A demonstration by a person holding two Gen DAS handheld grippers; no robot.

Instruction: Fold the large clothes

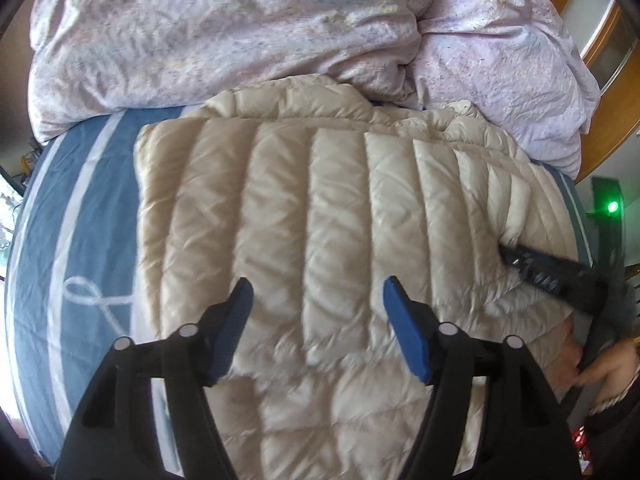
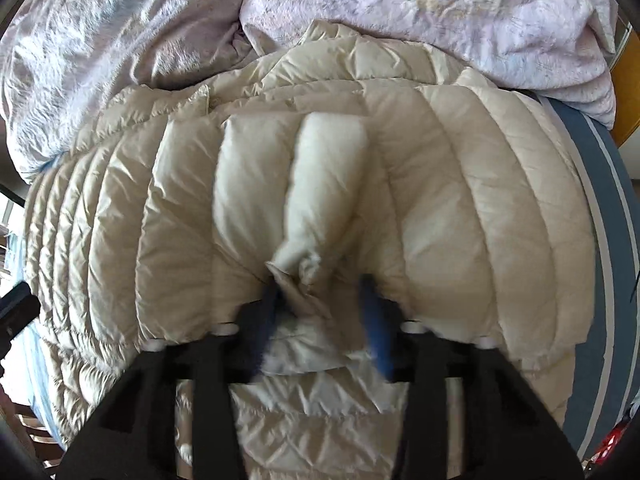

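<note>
Here a cream quilted down jacket [image 1: 320,208] lies spread on a bed covered by a blue sheet with white stripes [image 1: 80,216], and everything else is placed from that jacket. Beyond its far edge a rumpled pale pink duvet [image 1: 224,28] is heaped, touching the jacket's collar end and closing off that side. To the jacket's left, in the left wrist view, a broad strip of bare sheet lies open up to the mattress edge. To its right only a narrow band of sheet shows before the mattress edge, with wooden furniture [image 1: 600,128] beyond.

The left gripper [image 1: 318,294] hovers above the jacket's near part with its blue-padded fingers spread wide, nothing between them. The right gripper [image 2: 322,288] is at the jacket's right-hand near edge; in the left wrist view its dark finger presses into the padding, with the person's right hand [image 1: 604,368] behind it. In its own view, blurred, a bunched fold of jacket fabric sits between the two blue pads, which look closed onto it. A raised ridge of fabric runs away from the pinch across the jacket's top.
</note>
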